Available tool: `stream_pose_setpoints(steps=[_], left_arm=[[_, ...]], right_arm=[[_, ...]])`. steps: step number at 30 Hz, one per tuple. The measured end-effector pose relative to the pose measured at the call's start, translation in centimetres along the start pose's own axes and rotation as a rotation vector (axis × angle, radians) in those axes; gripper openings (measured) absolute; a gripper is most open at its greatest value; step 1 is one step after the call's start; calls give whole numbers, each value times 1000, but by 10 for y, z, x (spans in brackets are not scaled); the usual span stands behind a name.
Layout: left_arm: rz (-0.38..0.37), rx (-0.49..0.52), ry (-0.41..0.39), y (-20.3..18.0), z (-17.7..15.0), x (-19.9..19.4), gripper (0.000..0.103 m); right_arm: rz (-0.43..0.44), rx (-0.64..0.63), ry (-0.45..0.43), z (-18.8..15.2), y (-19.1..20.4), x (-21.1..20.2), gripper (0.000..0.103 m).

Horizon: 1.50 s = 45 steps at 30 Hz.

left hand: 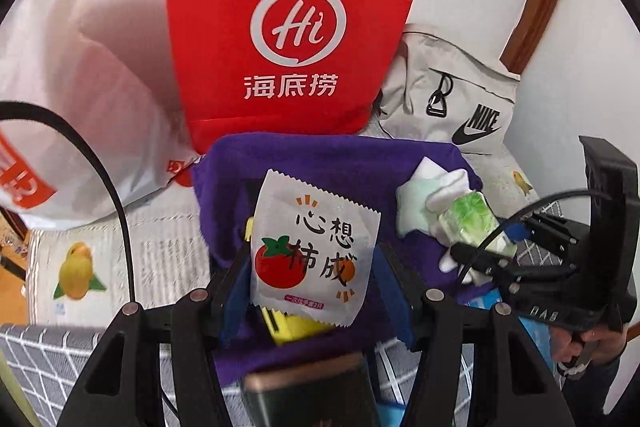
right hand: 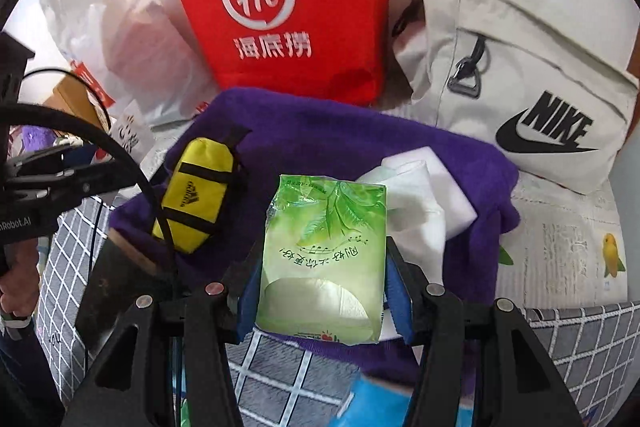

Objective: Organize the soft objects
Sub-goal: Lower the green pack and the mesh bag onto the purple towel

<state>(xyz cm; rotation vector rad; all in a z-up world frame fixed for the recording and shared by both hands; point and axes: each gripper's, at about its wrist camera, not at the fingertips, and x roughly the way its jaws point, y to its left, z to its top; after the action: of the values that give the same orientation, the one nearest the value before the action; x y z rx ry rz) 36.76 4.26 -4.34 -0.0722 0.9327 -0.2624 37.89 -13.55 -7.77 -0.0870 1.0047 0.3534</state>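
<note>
A bird-printed newspaper sheet (right hand: 560, 251) and grey checked fabric (right hand: 68, 247) are covering the surface below a white wall. One purple towel (right hand: 340, 139) is lying there — behind it, one red bag (right hand: 280, 7), one Nike pouch (right hand: 520, 87). On it, one yellow mini bag (right hand: 198, 187). The left gripper (left hand: 312, 259) is clasping one white sachet (left hand: 316, 247); the right gripper (right hand: 324, 267) is clasping one green tissue pack (right hand: 324, 259) — both above the towel.

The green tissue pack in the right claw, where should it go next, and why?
Probably lower it a little onto the purple cloth. The right claw is shut on the green tissue pack, held above that cloth, where the yellow pouch and white sponge already lie. The left claw holds a white packet, so it's busy.
</note>
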Motion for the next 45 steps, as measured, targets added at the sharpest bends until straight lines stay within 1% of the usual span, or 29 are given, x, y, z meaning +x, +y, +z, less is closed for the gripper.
stream_pose_setpoints(steps=[3, 5, 8, 10, 12, 14, 20, 23, 26, 28, 29, 31, 33, 38, 45], left_arm=[[-6, 5, 3, -1, 4, 12, 57], [-4, -11, 8, 1, 3, 19, 57], [-30, -12, 21, 2, 2, 27, 57], [-15, -5, 32, 2, 4, 30, 57], [-19, -8, 30, 3, 4, 32, 57], [-31, -12, 44, 4, 4, 36, 57], [-31, -7, 50, 3, 3, 36, 57], [-26, -8, 48, 4, 3, 36, 57], [-34, -10, 59, 5, 3, 39, 57], [-43, -10, 71, 5, 3, 41, 57], [-44, -10, 74, 4, 2, 42, 57], [-42, -9, 77, 3, 1, 44, 57], [-43, -5, 78, 1, 1, 44, 57], [-47, -5, 82, -1, 1, 46, 57], [-30, 2, 99, -2, 0, 50, 57]], right_arm=[[-4, -11, 30, 2, 0, 15, 53], [-7, -26, 62, 2, -1, 25, 53], [-18, -25, 90, 3, -4, 36, 53], [-12, -25, 100, 3, -5, 41, 53], [-12, -27, 113, 3, -6, 43, 53], [-13, -26, 112, 4, -6, 45, 54], [-27, -34, 132, 9, -3, 56, 54], [-18, -55, 129, 11, 1, 55, 54], [3, -44, 135, 11, -1, 56, 55], [17, -39, 138, 11, -3, 57, 58], [29, -36, 138, 12, -4, 58, 62], [56, -23, 140, 13, -7, 56, 65], [74, -18, 140, 13, -6, 55, 71], [72, -37, 131, 15, 1, 49, 72], [60, -41, 93, 18, 0, 27, 75]])
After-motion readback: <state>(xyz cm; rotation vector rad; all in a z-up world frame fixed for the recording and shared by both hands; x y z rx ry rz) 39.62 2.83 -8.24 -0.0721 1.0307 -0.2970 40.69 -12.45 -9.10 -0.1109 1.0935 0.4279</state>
